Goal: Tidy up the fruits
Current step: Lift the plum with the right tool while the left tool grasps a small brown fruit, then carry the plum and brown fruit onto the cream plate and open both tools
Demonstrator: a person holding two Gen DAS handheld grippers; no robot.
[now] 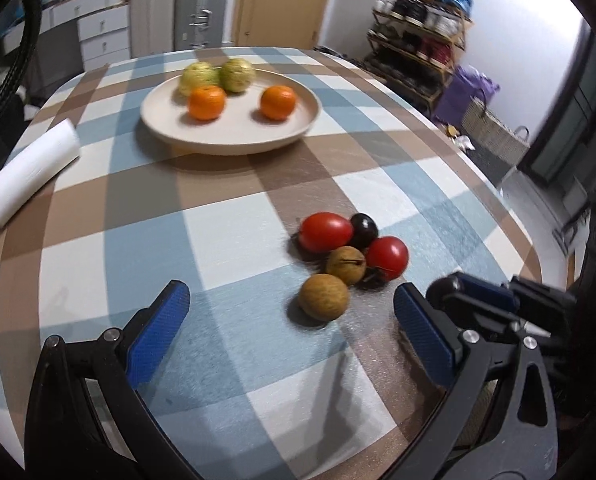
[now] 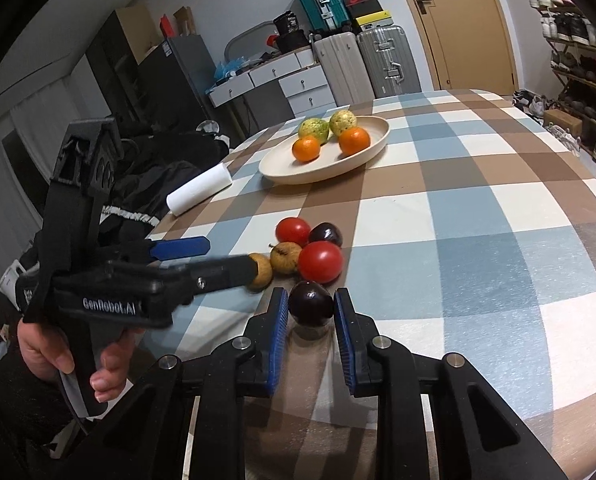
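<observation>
A cream plate (image 1: pixel 234 140) at the table's far side holds two oranges (image 1: pixel 206 102) and two green-yellow fruits (image 1: pixel 238 75). Nearer lies a cluster of two red tomatoes (image 1: pixel 325 232), a dark plum (image 1: pixel 363 230) and two brown fruits (image 1: pixel 345 266). My left gripper (image 1: pixel 290 289) is open low over the table, with the nearest brown fruit (image 1: pixel 323 297) between its fingertips, closer to the right one. My right gripper (image 2: pixel 311 301) is shut on a second dark plum (image 2: pixel 311 304), held just off the cloth beside the cluster.
A white roll (image 1: pixel 32 172) lies at the left of the checked tablecloth (image 1: pixel 226 340). A person's hand (image 2: pixel 58 352) holds the left gripper (image 2: pixel 231 256). Suitcases, drawers and a shoe rack (image 1: pixel 417 36) stand beyond the table's far edge.
</observation>
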